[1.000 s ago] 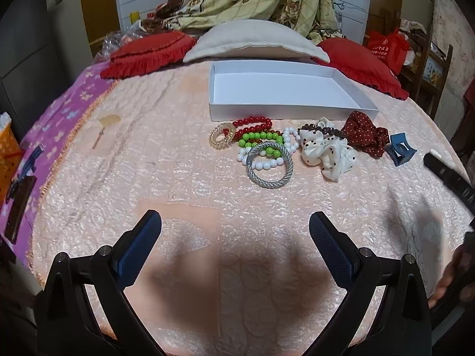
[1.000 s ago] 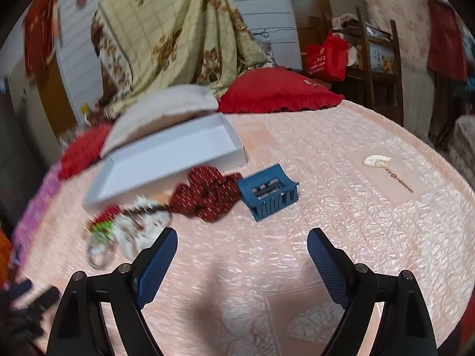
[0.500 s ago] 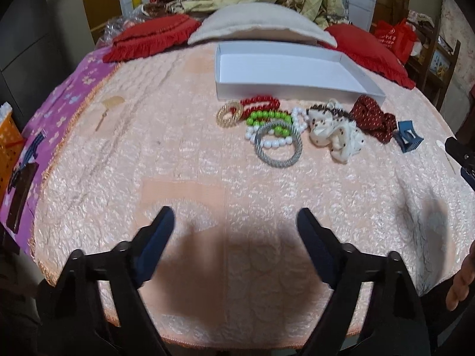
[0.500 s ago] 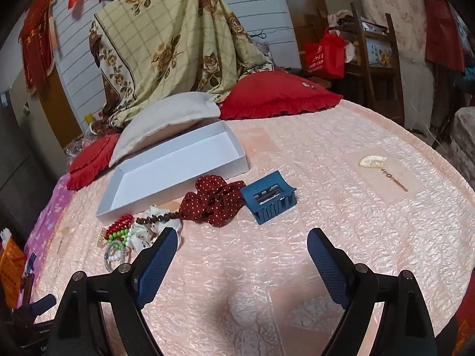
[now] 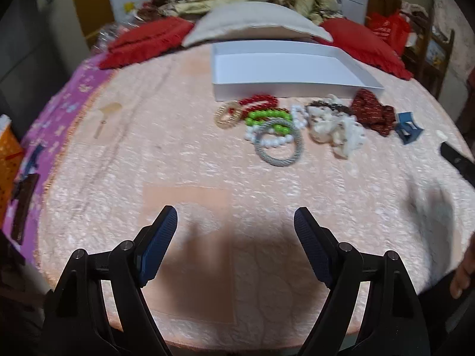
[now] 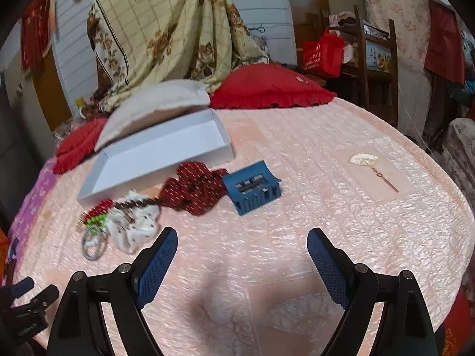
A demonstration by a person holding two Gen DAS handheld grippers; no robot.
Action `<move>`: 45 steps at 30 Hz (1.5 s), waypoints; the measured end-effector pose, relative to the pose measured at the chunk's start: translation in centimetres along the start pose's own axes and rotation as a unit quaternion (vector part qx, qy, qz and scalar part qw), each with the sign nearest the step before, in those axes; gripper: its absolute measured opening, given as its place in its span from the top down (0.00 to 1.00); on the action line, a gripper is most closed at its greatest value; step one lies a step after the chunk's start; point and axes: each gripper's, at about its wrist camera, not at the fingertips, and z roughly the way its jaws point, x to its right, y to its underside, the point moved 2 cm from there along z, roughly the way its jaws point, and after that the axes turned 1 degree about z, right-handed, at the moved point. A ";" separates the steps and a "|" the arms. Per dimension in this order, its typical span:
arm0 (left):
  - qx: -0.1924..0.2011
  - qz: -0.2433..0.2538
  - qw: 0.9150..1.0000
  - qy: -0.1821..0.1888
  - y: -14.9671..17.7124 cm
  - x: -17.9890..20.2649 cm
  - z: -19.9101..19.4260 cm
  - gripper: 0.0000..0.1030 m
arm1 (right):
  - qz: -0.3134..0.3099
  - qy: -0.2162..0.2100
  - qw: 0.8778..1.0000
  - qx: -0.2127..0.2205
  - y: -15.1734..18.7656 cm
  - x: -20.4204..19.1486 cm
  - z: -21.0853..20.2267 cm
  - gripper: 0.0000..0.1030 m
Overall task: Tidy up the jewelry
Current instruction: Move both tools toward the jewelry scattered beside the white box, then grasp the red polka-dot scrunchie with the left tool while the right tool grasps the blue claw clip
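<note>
An empty white box (image 5: 285, 68) (image 6: 160, 157) lies on the pink bedspread. In front of it lie a gold bracelet (image 5: 228, 114), red beads (image 5: 258, 102), green beads (image 5: 268, 117), white beads (image 5: 273, 139), a grey rope bangle (image 5: 279, 145) (image 6: 93, 244), a white spotted scrunchie (image 5: 335, 130) (image 6: 133, 225), a red dotted scrunchie (image 5: 372, 111) (image 6: 193, 190) and a blue claw clip (image 5: 408, 130) (image 6: 252, 187). My left gripper (image 5: 236, 221) is open and empty, well short of the beads. My right gripper (image 6: 242, 243) is open and empty, short of the clip.
A white pillow (image 5: 255, 23) and red cushions (image 5: 362, 44) lie behind the box. A fan-shaped pin (image 6: 371, 166) lies at the right on the bedspread. A purple cloth (image 5: 44, 136) covers the left edge. A wooden chair (image 6: 374, 59) stands beyond the bed.
Both views shifted slightly; the jewelry now sits a little farther right in the left wrist view. Both grippers stay open and empty.
</note>
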 end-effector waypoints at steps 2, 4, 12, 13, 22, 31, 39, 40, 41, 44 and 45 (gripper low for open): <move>0.004 -0.009 1.000 0.016 -0.2 -0.1 -0.2 0.21 | -0.001 -0.003 1.000 -0.009 0.2 0.2 0.4 0.16; 0.010 -0.009 1.000 0.021 -0.4 -0.1 -0.5 0.21 | -0.004 -0.008 1.000 -0.023 0.5 0.2 1.0 0.20; 0.015 -0.006 0.999 0.031 -1.2 -0.4 -0.3 0.21 | -0.025 -0.046 0.998 -0.042 1.0 -1.0 2.0 0.25; 0.013 -0.006 0.999 0.033 -1.3 -0.5 -0.2 0.21 | -0.026 -0.050 0.997 -0.044 1.1 -1.1 2.1 0.28; 0.010 0.008 0.995 0.094 -3.5 0.1 -0.3 0.32 | -0.028 -0.059 0.996 -0.057 0.8 -1.2 3.1 0.33; -0.007 0.053 0.984 0.169 -7.9 5.3 0.3 0.32 | -0.024 -0.040 0.998 -0.043 -2.2 1.2 4.1 0.33; -0.026 0.110 0.975 0.189 -12.8 11.5 3.5 0.32 | 0.016 -0.054 0.997 -0.061 -4.1 3.9 6.8 0.33; -0.032 0.112 0.975 0.191 -13.3 12.1 4.1 0.32 | 0.020 -0.059 0.996 -0.062 -4.4 4.2 7.3 0.33; -0.041 0.112 0.973 0.196 -13.8 12.9 5.0 0.32 | 0.023 -0.061 0.996 -0.064 -4.7 4.4 7.7 0.33; -0.063 0.112 0.970 0.209 -14.8 14.6 7.3 0.34 | 0.026 -0.075 0.994 -0.074 -5.8 4.9 9.0 0.33; -0.070 0.112 0.969 0.209 -14.9 15.1 8.0 0.36 | 0.026 -0.079 0.993 -0.081 -6.2 4.9 9.6 0.33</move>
